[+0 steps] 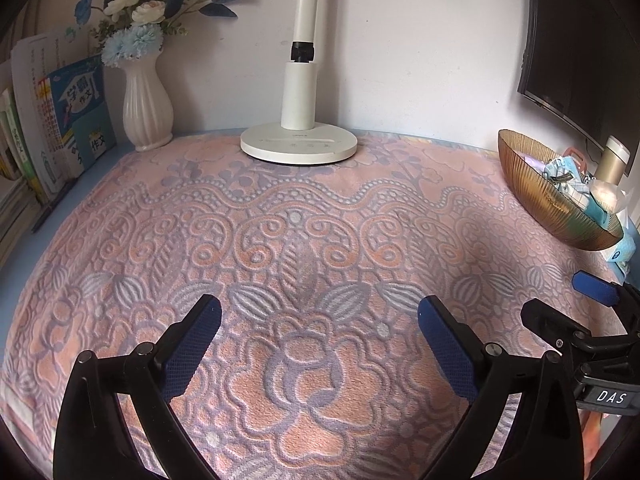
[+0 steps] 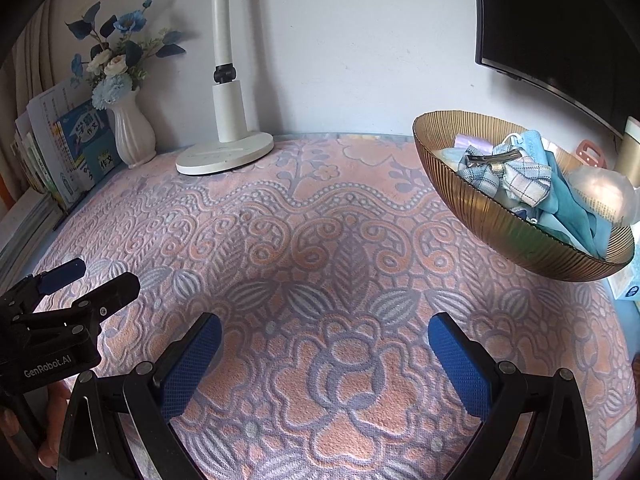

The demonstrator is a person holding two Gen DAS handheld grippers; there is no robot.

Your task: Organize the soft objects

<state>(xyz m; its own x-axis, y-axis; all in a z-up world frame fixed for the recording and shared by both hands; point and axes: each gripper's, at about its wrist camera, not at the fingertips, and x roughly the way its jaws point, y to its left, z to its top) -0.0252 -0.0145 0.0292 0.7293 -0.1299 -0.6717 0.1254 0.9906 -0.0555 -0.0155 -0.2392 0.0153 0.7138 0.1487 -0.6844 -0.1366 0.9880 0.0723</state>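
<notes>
My left gripper point(image 1: 320, 312) and right gripper point(image 2: 325, 330): fingers spread wide, empty, over the patterned towel point(image 2: 320, 240) on the counter. Soft cloths point(image 2: 520, 176): heaped in the gold bowl point(image 2: 480, 208), well beyond and right of my right fingers.

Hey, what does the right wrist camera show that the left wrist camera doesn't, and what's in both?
Only the right wrist view looks into the gold bowl: a plaid cloth, a metal hair clip and a purple item show clearly. It also shows the left gripper from the side. Only the left wrist view shows the right gripper from the side. Both share the patterned towel, white lamp, flower vase, books and dark screen. Both grippers are open and empty.
</notes>
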